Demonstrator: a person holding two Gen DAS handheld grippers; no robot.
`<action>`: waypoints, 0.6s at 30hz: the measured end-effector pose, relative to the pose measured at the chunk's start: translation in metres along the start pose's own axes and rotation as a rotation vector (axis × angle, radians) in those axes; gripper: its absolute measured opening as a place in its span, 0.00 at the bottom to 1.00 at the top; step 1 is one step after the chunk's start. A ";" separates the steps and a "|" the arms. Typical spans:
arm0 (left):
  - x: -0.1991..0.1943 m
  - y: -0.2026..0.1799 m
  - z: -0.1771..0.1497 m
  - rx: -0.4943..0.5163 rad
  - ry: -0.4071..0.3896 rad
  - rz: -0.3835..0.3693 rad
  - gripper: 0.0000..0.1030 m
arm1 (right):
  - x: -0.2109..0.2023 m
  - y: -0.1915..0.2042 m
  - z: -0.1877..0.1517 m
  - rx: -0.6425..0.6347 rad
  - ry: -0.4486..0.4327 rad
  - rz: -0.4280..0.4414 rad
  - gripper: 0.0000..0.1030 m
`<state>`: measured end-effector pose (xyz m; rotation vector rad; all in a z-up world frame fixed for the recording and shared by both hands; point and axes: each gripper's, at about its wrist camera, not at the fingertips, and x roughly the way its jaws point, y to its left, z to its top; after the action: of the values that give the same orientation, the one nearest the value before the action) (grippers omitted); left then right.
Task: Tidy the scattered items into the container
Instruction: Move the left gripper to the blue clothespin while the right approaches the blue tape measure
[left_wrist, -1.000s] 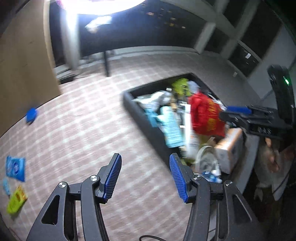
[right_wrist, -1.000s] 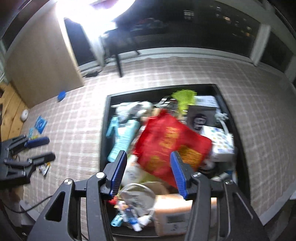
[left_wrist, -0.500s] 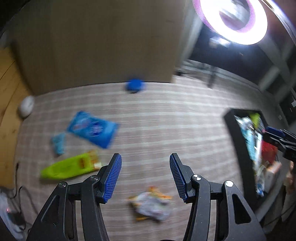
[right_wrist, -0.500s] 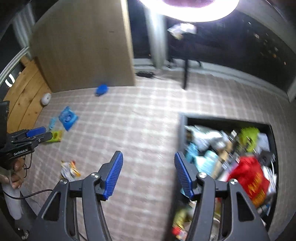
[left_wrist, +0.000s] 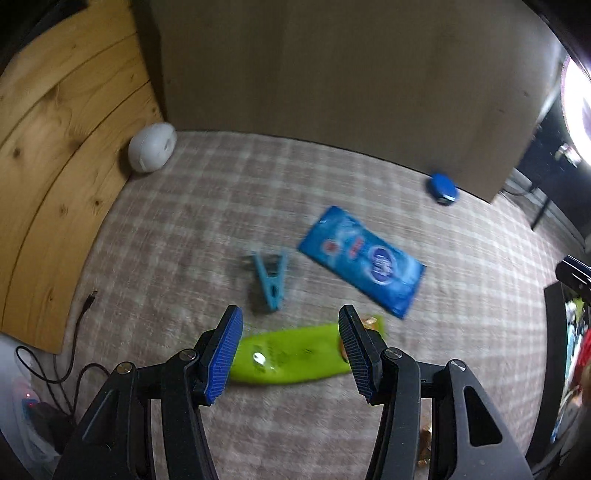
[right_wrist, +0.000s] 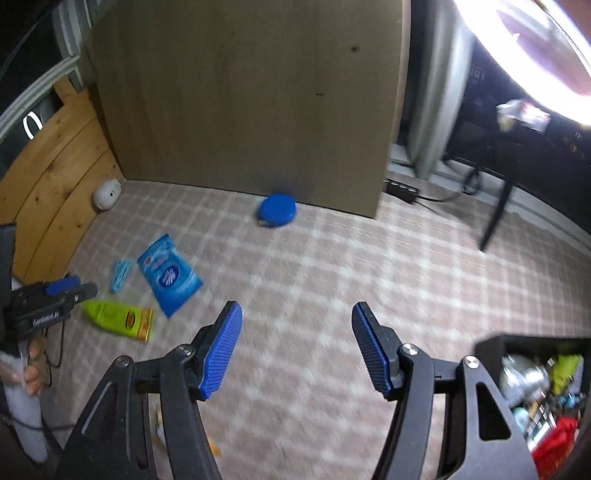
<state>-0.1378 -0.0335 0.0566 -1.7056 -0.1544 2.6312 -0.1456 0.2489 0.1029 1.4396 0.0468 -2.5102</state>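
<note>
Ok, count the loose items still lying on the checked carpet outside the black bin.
5, maybe more hidden: white egg-shaped gadget by the wood panel, round blue case by the brown board, blue wipes pack, light-blue clothes peg, lime-green pouch under the left gripper.

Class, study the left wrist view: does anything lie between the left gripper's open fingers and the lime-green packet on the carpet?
Nothing visible does. The left gripper is open and empty, with the lime-green packet directly beyond its fingers. The blue clothes peg and blue wipes pack lie farther off, apart from it.
</note>
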 end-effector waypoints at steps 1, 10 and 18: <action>0.004 0.002 0.002 -0.006 0.002 -0.001 0.50 | 0.011 0.002 0.007 0.006 0.009 0.004 0.60; 0.037 0.010 0.014 0.004 0.028 0.023 0.51 | 0.092 0.009 0.040 0.081 0.076 0.003 0.61; 0.058 0.006 0.012 0.004 0.053 0.041 0.51 | 0.131 0.018 0.053 0.082 0.084 -0.063 0.61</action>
<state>-0.1719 -0.0371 0.0080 -1.7946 -0.1154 2.6093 -0.2496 0.1975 0.0196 1.5992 0.0042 -2.5279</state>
